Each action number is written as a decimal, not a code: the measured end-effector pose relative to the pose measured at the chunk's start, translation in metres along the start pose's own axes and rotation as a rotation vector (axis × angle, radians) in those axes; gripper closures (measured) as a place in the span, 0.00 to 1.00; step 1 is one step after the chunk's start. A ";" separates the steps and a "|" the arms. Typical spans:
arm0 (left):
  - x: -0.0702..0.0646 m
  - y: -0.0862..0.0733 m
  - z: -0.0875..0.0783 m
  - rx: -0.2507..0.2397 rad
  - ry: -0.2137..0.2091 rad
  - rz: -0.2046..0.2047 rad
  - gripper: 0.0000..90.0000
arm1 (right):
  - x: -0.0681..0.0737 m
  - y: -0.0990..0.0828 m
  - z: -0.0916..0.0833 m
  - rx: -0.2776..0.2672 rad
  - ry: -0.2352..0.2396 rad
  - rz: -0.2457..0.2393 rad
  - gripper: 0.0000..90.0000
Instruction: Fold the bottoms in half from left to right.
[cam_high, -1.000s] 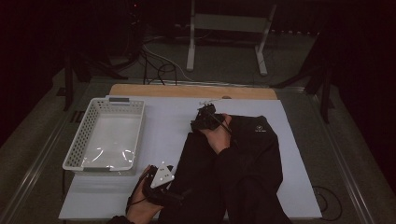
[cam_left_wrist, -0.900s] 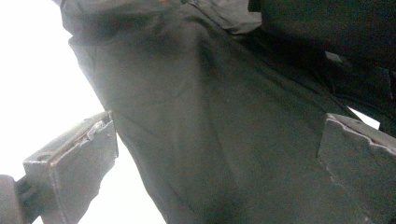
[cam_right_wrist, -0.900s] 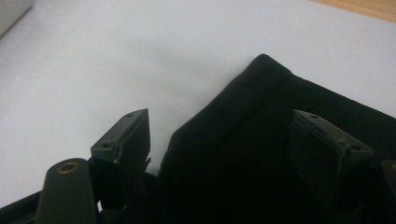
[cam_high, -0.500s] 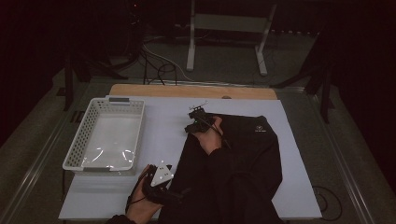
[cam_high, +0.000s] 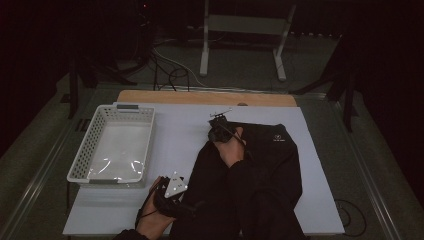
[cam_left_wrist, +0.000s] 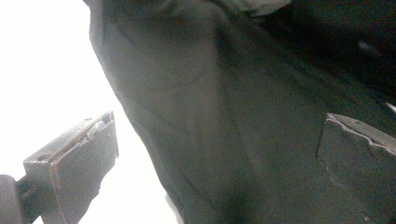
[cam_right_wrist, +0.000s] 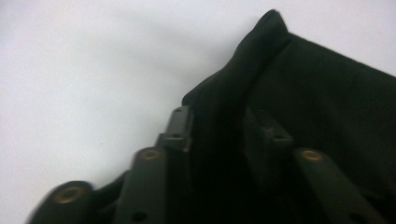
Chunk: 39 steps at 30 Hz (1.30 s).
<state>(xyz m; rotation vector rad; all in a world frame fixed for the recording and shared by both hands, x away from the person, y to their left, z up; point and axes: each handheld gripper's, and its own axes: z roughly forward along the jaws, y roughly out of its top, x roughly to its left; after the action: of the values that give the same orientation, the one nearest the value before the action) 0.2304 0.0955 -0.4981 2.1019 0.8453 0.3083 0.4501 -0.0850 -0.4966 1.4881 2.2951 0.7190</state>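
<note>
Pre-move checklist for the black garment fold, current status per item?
1. Right gripper on the cloth: ok. Its jaws have just been closing, and in the right gripper view a raised fold at the black garment's far left corner stands between them.
2. Firm pinch by the right gripper: cannot tell; the pads are hidden against the dark cloth.
3. Left gripper set for a grab: not ok. Its jaws stand wide apart, with the garment's near left edge between them, not clamped.
4. White basket out of the way: ok; it sits left of the garment, apart from it.
5. Garment lying flat: not ok; the left side is bunched in the high view.
</note>
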 end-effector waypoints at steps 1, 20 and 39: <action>0.001 0.000 0.001 0.008 0.000 -0.005 0.01 | -0.001 0.000 -0.001 -0.005 0.012 -0.003 0.84; 0.013 -0.009 0.017 0.149 0.032 -0.119 0.35 | -0.014 0.006 -0.016 -0.065 0.058 0.010 0.94; -0.013 0.001 0.002 0.068 -0.270 -0.034 0.99 | -0.001 0.021 -0.013 -0.078 0.106 0.027 0.95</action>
<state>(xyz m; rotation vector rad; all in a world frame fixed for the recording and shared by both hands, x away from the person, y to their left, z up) 0.2219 0.0854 -0.4973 2.1289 0.7384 -0.0237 0.4597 -0.0825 -0.4736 1.4815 2.2981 0.9047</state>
